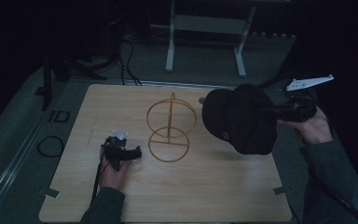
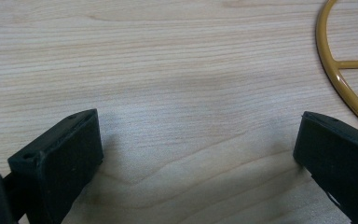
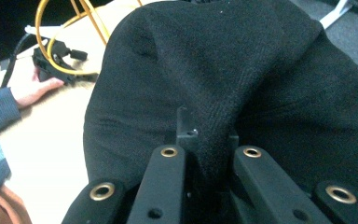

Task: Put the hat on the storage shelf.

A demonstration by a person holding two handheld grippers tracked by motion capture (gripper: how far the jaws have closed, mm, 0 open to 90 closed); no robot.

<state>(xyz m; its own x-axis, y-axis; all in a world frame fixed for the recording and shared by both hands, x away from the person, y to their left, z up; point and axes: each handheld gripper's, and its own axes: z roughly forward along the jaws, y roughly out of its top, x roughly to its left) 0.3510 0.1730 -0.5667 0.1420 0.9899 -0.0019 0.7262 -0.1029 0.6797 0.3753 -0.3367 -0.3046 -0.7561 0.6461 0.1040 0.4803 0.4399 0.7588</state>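
Right gripper (image 1: 279,112), right of centre in the high view, clamped on black cap (image 1: 240,119), lifted clear of table (image 1: 214,196), likely bound for gold wire stand (image 1: 170,128) mid-frame. Left gripper (image 1: 121,151), lower left, jaws wide apart, resting empty. Cap's brim hard to make out.

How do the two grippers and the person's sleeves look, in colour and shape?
Both grippers, left gripper and right gripper, are black with blocky jaws. Brass-coloured rivets mark the right one, which carries a pale three-cornered plate. A black cable trails from the left. Sleeves are grey-blue.
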